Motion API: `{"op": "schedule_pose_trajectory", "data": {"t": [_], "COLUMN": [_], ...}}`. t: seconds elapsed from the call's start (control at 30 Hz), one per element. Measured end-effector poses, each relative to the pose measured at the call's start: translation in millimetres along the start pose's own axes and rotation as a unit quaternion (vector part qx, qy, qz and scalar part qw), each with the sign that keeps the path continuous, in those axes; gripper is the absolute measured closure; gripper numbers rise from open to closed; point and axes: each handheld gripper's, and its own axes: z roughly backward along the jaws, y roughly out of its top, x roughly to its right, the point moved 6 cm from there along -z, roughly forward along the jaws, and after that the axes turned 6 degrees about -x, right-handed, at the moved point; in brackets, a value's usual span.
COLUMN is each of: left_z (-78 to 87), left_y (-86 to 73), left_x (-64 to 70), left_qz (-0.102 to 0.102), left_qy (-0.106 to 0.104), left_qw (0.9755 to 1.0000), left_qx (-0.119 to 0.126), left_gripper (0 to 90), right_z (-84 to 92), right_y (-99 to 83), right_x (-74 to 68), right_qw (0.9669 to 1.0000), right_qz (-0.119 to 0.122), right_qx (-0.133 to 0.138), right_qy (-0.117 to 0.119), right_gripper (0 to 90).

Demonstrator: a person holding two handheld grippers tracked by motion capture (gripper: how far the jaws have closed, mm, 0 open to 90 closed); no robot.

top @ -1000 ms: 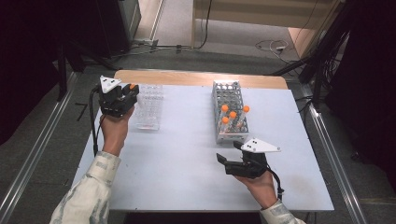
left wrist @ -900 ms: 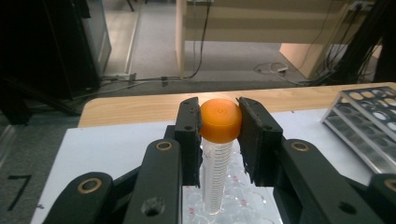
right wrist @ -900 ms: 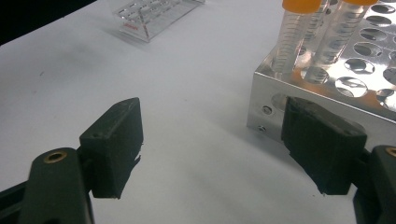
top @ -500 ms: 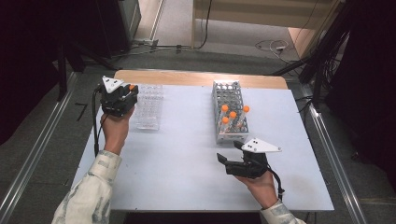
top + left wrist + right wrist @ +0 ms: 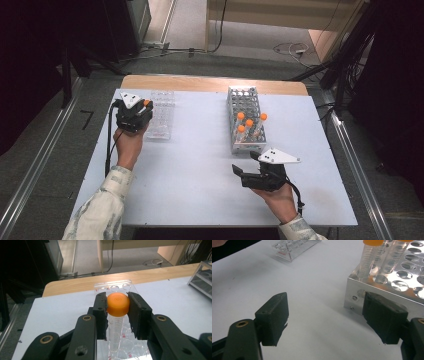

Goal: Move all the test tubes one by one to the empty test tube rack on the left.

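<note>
— What is the tube like?
— A clear graduated centrifuge tube (image 5: 115,332) with an orange screw cap (image 5: 118,304), standing upright, its cap pinched between two black fingers (image 5: 101,312).
— Where is it?
— Its lower end is in the clear plastic rack (image 5: 161,120) at the counter's (image 5: 200,165) far left.

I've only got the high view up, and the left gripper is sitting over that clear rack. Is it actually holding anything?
Observer: Yes. In the left gripper view the left gripper is shut on the orange cap of a tube.
Operator: Which way is the tube pointing?
Observer: It hangs straight down, its lower end over the wells of the clear rack.
Operator: And the right gripper?
Observer: The right gripper is open with nothing between its jaws, one jaw close to the corner of the metal rack.
</note>
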Motion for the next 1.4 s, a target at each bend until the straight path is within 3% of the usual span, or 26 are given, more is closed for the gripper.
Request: {"op": "schedule_pose_trajectory", "data": {"t": [0.4,0.43,0.47,0.5,0.53,0.63,0.9,1.1,1.13,1.27,1.4], "left_z": [-1.3,-0.6,0.2,1.2,2.6,9.9,32.4,50.0,53.5,62.9,74.3], "left_y": [-5.5,-5.4,-5.4,-5.8,-6.3,-6.8,-16.2,-33.2,-38.2,-53.2,-62.1], "left_x": [1.8,2.3,3.0,3.5,3.9,5.2,6.8,11.3,13.3,20.2,26.7], "left_qz": [0.005,0.008,0.009,0.007,0.005,0.009,0.034,0.045,0.043,0.043,0.039], "left_qy": [-0.014,-0.017,-0.022,-0.022,-0.022,-0.026,-0.054,-0.067,-0.065,-0.077,-0.09], "left_qw": [0.9997,0.9997,0.9996,0.9995,0.9995,0.9995,0.9979,0.9967,0.9969,0.9961,0.9952], "left_qx": [-0.017,-0.017,-0.018,-0.02,-0.022,-0.011,0.009,0.004,0.002,-0.005,-0.001], "left_gripper": [55.5,49.3,49.3,40.1,40.1,28.3,16.6,13.2,10.1,8.7,8.7], "right_z": [-0.5,-0.6,-0.6,-0.7,-0.7,-0.5,-1.9,-0.8,0.1,-0.1,-4.3], "right_y": [-0.7,-0.6,-0.6,-0.8,-0.8,-0.9,0.1,3.6,6.5,11.6,18.3], "right_x": [0.3,1.7,1.7,2.9,2.9,5.3,13.0,29.4,37.2,47.5,67.9], "right_qw": [1.0,1.0,1.0,1.0,1.0,0.9999,0.9996,0.9982,0.9971,0.9955,0.9917], "right_qz": [0.0,0.0,0.0,-0.002,-0.002,-0.007,-0.016,-0.032,-0.036,-0.045,-0.062], "right_qx": [-0.002,-0.001,-0.001,-0.001,-0.001,0.0,0.004,0.014,0.017,0.024,0.029], "right_qy": [-0.001,-0.003,-0.003,-0.005,-0.005,-0.009,-0.024,-0.048,-0.064,-0.079,-0.109], "right_gripper": [20.1,20.1,20.1,20.2,20.2,20.4,21.5,23.2,24.2,24.5,28.8]}}
